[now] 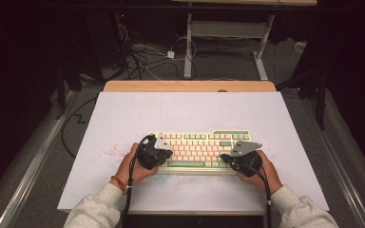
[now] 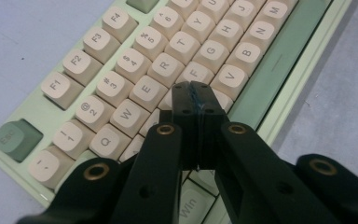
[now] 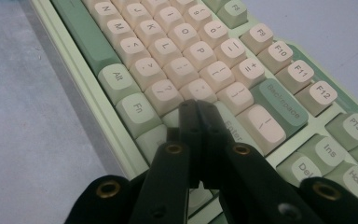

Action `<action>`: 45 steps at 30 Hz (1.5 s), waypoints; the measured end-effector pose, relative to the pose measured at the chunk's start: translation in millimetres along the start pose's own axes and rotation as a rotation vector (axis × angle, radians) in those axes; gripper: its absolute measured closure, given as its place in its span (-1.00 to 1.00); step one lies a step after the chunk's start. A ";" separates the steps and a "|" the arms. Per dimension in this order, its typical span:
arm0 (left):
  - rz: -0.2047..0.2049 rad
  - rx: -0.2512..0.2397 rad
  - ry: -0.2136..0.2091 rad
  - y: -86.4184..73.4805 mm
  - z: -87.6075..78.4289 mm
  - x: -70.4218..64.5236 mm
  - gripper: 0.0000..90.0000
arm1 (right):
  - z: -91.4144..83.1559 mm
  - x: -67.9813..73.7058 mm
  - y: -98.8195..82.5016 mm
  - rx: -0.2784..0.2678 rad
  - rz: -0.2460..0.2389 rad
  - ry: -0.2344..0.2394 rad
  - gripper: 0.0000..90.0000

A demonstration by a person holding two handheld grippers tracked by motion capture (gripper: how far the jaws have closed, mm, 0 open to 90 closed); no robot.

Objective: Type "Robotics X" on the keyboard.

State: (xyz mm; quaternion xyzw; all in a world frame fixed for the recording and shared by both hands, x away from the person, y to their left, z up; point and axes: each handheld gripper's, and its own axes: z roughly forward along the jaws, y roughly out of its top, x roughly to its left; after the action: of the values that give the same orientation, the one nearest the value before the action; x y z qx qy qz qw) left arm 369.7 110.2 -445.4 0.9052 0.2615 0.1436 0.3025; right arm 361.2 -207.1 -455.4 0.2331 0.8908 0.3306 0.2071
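The white counter (image 1: 123,114) carries a pale green keyboard (image 1: 199,148) with cream keys, which lies near the front edge, in the middle. The person holds the left tongs (image 1: 164,153) over the left end of the keyboard and the right tongs (image 1: 229,156) over its right end. Both tongs are closed with nothing between the jaws; the left tips are above the letter keys near F (image 2: 196,73), the right tips near Enter (image 3: 231,129).

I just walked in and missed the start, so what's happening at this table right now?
A person holds a two-jaw gripper in each hand over a green and cream keyboard on the white table. The left gripper is shut, its tip above the keys near D and F. The right gripper is shut too, poised near the Enter key. Neither holds anything.
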 end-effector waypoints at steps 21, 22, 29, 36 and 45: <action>0.010 -0.038 0.043 -2.4 -6.7 -2.4 0.91 | -5.1 1.7 2.7 -0.017 -0.010 -0.009 1.00; 0.011 -0.040 0.040 -2.8 -7.1 -2.0 0.90 | -5.7 1.4 2.9 -0.019 -0.010 -0.012 1.00; 0.019 -0.057 0.057 -3.8 -8.4 -2.0 0.80 | -12.4 -3.5 5.8 -0.060 0.010 -0.028 1.00; 0.030 -0.081 0.088 -4.3 -10.6 -3.4 0.57 | -18.0 -6.3 6.9 -0.093 0.025 -0.046 1.00; 0.036 -0.101 0.125 -5.1 -10.5 -6.6 0.24 | -20.6 -8.1 6.9 -0.115 0.038 -0.062 0.93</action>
State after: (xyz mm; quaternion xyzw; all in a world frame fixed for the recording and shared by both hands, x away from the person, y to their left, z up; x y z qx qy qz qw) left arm 357.9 114.8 -441.1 0.8827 0.2560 0.2183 0.3281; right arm 358.9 -217.1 -434.5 0.2477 0.8588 0.3778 0.2414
